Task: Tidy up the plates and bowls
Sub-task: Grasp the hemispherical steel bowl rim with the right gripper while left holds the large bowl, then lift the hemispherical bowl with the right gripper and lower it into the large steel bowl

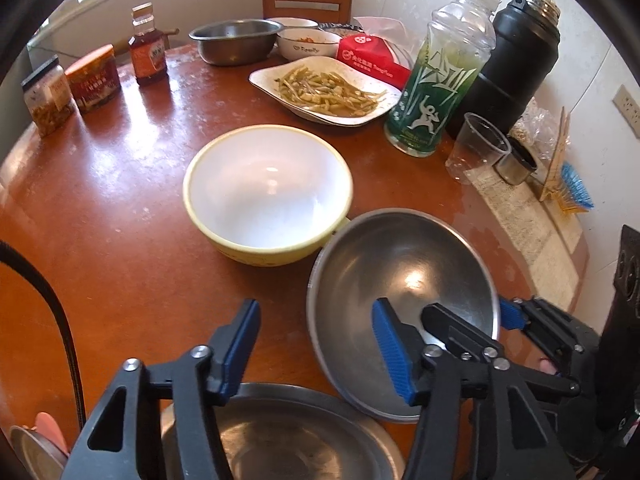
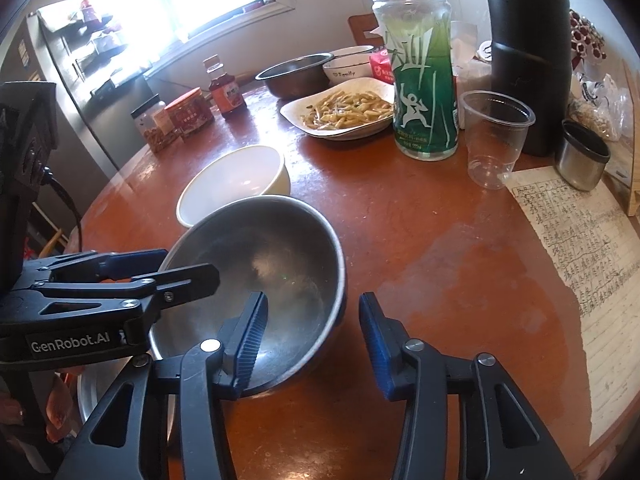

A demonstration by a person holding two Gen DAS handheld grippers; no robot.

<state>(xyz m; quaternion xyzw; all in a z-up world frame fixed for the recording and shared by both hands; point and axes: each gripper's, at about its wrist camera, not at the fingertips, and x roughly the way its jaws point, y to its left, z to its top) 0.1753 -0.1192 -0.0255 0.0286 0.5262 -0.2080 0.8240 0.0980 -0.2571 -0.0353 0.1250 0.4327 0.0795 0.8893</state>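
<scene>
Steel bowl (image 1: 400,264) sits tilted near the table (image 1: 120,220) edge. Its mouth faces the cameras and its low rim overlaps a steel basin (image 1: 280,440) at the near edge. A yellow bowl (image 1: 268,192) stands just behind it, touching or nearly so; farther back is a plate (image 1: 320,88) of food.

Left gripper (image 1: 316,348): jaws straddle the steel bowl's left rim. The inner finger is over the bowl's inside. The outer finger (image 1: 240,344) is clear of the rim, with table showing between, so nothing is clamped.

Right gripper (image 2: 312,340): jaws straddle the right rim, one finger inside. The outer pad (image 1: 510,316) is right at the rim. Cannot tell whether it pinches.
</scene>
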